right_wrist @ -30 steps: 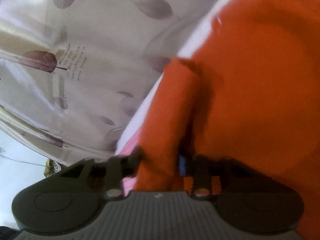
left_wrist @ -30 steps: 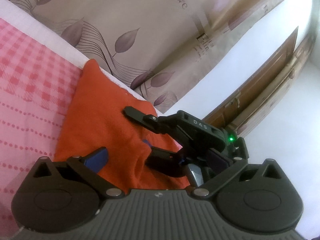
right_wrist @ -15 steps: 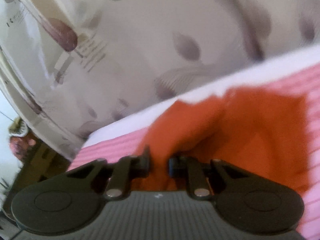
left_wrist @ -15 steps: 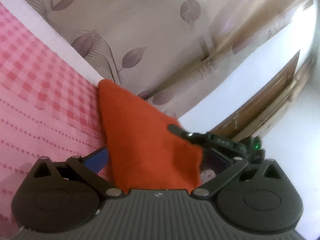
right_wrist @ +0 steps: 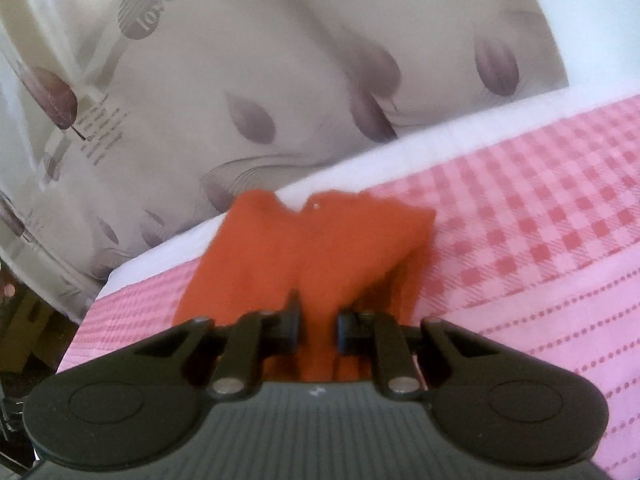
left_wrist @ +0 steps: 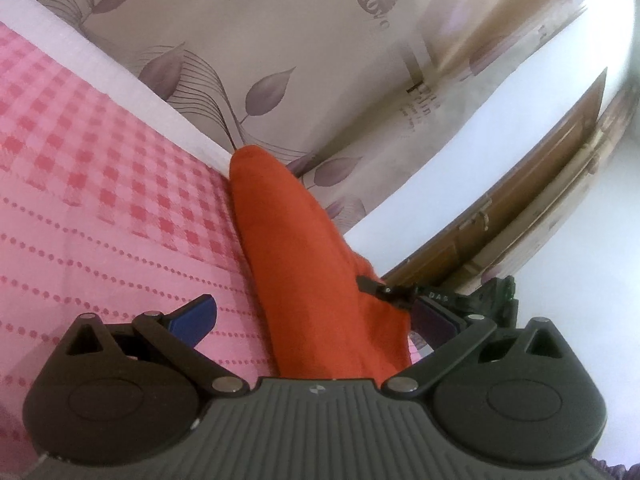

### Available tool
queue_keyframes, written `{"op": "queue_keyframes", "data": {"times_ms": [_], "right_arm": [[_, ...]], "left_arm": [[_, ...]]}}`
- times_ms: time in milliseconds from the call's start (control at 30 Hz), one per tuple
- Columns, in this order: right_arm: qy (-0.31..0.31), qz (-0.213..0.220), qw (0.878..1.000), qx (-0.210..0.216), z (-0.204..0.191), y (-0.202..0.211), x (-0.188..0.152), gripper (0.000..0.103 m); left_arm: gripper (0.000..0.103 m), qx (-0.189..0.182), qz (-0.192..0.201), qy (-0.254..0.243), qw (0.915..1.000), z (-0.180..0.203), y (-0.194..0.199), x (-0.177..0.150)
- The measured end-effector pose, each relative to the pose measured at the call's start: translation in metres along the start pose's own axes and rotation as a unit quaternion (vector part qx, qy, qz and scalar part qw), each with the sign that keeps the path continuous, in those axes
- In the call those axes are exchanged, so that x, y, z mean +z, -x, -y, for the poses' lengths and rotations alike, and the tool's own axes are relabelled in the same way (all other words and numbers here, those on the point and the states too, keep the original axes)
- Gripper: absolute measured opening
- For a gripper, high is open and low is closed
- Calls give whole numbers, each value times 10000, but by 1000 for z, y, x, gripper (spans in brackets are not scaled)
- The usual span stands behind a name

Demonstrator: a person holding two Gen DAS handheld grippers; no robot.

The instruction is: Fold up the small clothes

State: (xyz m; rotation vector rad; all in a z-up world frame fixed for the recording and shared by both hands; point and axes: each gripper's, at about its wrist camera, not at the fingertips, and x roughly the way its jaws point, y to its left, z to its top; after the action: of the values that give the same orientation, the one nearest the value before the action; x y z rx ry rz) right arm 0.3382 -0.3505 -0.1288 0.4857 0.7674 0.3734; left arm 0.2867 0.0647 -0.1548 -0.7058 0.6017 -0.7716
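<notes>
In the right wrist view, the right tool (right_wrist: 318, 326) sits at lower centre of the frame, its two black fingers (right_wrist: 294, 322) pinched together on a fold of the orange garment (right_wrist: 320, 248). The jaws have just been closing, with the cloth between them. From the pinch the garment rises to the middle of the frame, and its far end lies at the pale border of the pink checked bedsheet (right_wrist: 540, 216). The cloth edges are blurred.

In the left wrist view, the left tool (left_wrist: 316, 320) fills the lower frame with its jaws wide apart: one blue pad (left_wrist: 192, 316) stands at lower left over the bedsheet (left_wrist: 100, 184), the other at lower right is largely hidden. The orange garment (left_wrist: 312, 272) runs up through the gap between them as a long narrow ridge toward centre frame, touching neither visible pad. At right of centre, the right tool (left_wrist: 372, 286) grips the garment's right edge.

Beyond the bed, a beige curtain printed with purple leaves (left_wrist: 280, 60) fills the upper part of both views, and a wooden door frame (left_wrist: 540, 176) crosses the right of the left wrist view.
</notes>
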Motion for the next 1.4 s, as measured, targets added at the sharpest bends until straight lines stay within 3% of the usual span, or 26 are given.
{"op": "queue_keyframes", "data": {"times_ms": [67, 267, 367, 467, 567, 700, 833, 867, 900, 967, 1033, 1067, 1200, 1300, 1333, 1400], "right_arm": [[143, -145, 9998, -69, 1, -7, -2, 16], [-299, -193, 9991, 235, 15, -4, -2, 22], [-405, 3, 9991, 97, 18, 10, 5, 26], [-4, 442, 9987, -250, 10, 32, 21, 27], [162, 565, 9983, -38, 1, 30, 44, 28], [874, 109, 9961, -2, -24, -17, 71, 28], [1335, -569, 9894, -84, -32, -73, 82, 28], [1479, -686, 9865, -142, -34, -84, 82, 33], [1615, -899, 9827, -125, -34, -96, 82, 50], [1791, -1213, 9763, -100, -33, -110, 76, 70], [2231, -1166, 9677, -125, -41, -111, 66, 70], [2408, -1141, 9638, -86, -43, -109, 62, 68], [3078, -829, 9471, -370, -56, -104, 49, 31], [3240, -465, 9409, -872, -56, -103, 47, 14], [3264, -327, 9384, -1089, -54, -103, 48, 14], [2950, 49, 9442, -1462, -43, -98, 53, 9]], "left_arm": [[103, 10, -5, -2, 10000, 1, 0, 0], [103, 6, 16, 0, 10000, 2, 3, 0], [103, -9, 118, -80, 9999, 15, 6, 1], [102, -204, 157, -414, 9988, 44, -3, 5], [102, -287, -77, -713, 9970, 74, -35, 5], [102, -501, -209, -798, 9953, 86, -73, -7], [102, -351, -416, -547, 9970, 65, -92, -22], [102, -296, -487, -546, 9969, 61, -93, -25], [102, -203, -564, -618, 9963, 59, -94, -26], [102, -213, -613, -658, 9957, 57, -95, -28], [102, -190, -627, -648, 9957, 56, -96, -29], [102, -175, -645, -661, 9956, 56, -96, -29], [103, -179, -643, -692, 9954, 56, -95, -26], [103, -163, -648, -727, 9951, 57, -100, -25], [103, -161, -650, -742, 9950, 59, -102, -27], [103, -155, -650, -741, 9950, 59, -103, -28]]}}
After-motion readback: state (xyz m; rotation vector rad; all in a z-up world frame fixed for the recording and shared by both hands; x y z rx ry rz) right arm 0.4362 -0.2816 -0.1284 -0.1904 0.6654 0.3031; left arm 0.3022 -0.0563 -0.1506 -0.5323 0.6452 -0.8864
